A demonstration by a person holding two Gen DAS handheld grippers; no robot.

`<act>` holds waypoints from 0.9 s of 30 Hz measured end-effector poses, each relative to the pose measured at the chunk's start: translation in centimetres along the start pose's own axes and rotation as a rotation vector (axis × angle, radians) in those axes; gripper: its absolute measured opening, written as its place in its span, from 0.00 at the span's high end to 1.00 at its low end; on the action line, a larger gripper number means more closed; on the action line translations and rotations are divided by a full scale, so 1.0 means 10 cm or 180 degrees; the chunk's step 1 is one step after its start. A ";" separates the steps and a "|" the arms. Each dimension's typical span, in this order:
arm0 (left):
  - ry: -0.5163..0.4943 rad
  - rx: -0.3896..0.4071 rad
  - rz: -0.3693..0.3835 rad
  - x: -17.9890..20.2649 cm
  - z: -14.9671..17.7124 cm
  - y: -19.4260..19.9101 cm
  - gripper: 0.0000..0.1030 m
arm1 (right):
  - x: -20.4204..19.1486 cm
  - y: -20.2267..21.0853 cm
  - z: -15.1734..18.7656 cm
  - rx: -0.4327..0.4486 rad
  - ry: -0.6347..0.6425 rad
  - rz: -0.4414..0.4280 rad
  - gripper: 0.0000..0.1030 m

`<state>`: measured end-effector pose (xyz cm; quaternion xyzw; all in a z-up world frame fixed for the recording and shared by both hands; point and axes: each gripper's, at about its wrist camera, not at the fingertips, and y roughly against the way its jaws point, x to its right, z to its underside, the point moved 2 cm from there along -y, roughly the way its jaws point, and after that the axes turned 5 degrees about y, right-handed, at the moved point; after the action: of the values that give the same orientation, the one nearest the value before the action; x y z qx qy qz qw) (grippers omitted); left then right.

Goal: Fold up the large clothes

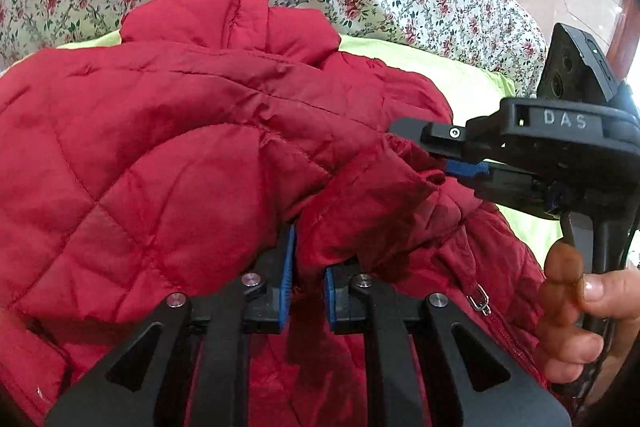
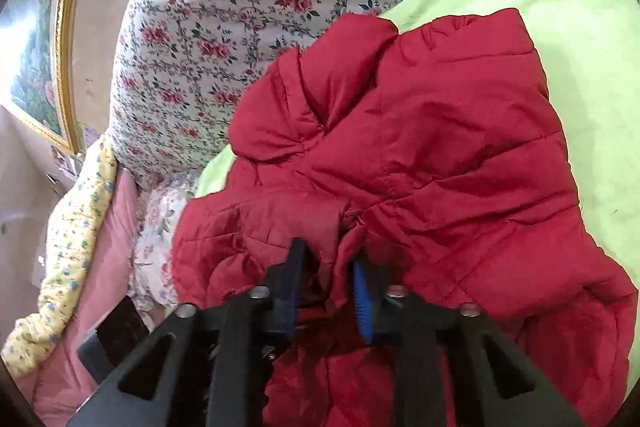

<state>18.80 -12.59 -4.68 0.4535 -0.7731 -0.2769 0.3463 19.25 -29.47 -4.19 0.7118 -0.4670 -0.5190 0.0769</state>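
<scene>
Two grippers are both at one red quilted jacket (image 1: 168, 163), which fills the middle and lower part of both views. It lies bunched on a light green sheet (image 2: 560, 7), with its collar toward the upper middle of the left wrist frame.

At the bottom centre of the left wrist view, the left gripper (image 1: 308, 279) has its blue pads close together with a thick fold of the jacket between them, so it is pinching the cloth. A zipper pull (image 1: 480, 301) hangs on the jacket just to the right of this gripper.

At the right edge of the same view the right gripper (image 1: 444, 155) comes in from the side, and its black fingers bite on a puffed edge of the jacket. A hand (image 1: 576, 311) holds its handle in the lower right corner. In the right wrist view, this gripper (image 2: 328, 279) is at the bottom centre, narrow, with red cloth gathered between the pads.

Behind the sheet, a floral bedcover (image 2: 224, 27) takes the upper left, and a gold-framed picture (image 2: 44, 59) stands at the far left edge.
</scene>
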 end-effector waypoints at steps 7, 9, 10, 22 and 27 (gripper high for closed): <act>0.0073 -0.0028 0.0210 -0.06 0.09 0.21 0.81 | 0.00 0.09 -0.03 0.0105 0.0158 0.0153 0.90; 0.0076 0.0002 0.0199 -0.09 0.09 0.28 0.81 | 0.00 0.11 -0.04 0.0124 0.0205 0.0220 0.90; 0.0079 0.0038 0.0164 -0.11 0.08 0.32 0.81 | -0.01 0.13 -0.05 0.0142 0.0247 0.0274 0.91; 0.0489 0.0345 -0.0220 -0.90 -0.32 0.66 0.81 | 0.02 0.37 -0.18 0.0323 0.0687 0.0813 0.91; 0.0714 0.0177 -0.0269 -1.30 -0.35 0.49 0.81 | 0.06 0.31 -0.18 0.0302 0.0770 0.0954 0.91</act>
<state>23.65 0.72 -2.63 0.5232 -0.7171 -0.2172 0.4059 18.89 -32.31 -1.90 0.6944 -0.5790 -0.3898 0.1751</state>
